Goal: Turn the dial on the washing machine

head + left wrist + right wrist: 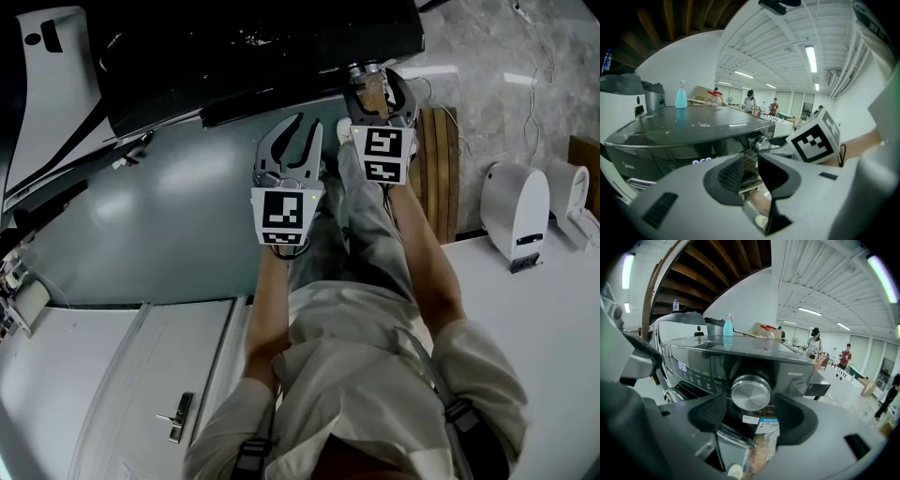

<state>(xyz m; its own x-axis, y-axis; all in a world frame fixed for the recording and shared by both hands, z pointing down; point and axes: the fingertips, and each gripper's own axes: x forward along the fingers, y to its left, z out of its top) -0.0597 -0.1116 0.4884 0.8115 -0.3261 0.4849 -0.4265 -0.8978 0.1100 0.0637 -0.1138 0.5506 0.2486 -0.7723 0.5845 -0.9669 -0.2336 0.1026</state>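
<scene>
The dial (pixel 751 392) is seen on the dark control panel at the front of the washing machine (pixel 698 350), just below the edge of the machine's top. It is a short round knob with a brushed metal face. It can be judged rigid, fixed to the panel and free only to rotate, and its smooth rim is likely to be slippery. It is best taken by the rim, squarely, on two opposite sides. No real long axis is offered by so squat a shape: its turning axis lies level and points straight out of the panel, towards the right tongs (pixel 751 405). These are held spread to either side of the dial, the pads not pressing on it. The left tongs (pixel 751 161) are found to the left of the dial and back from it, slightly parted, with nothing pinched
</scene>
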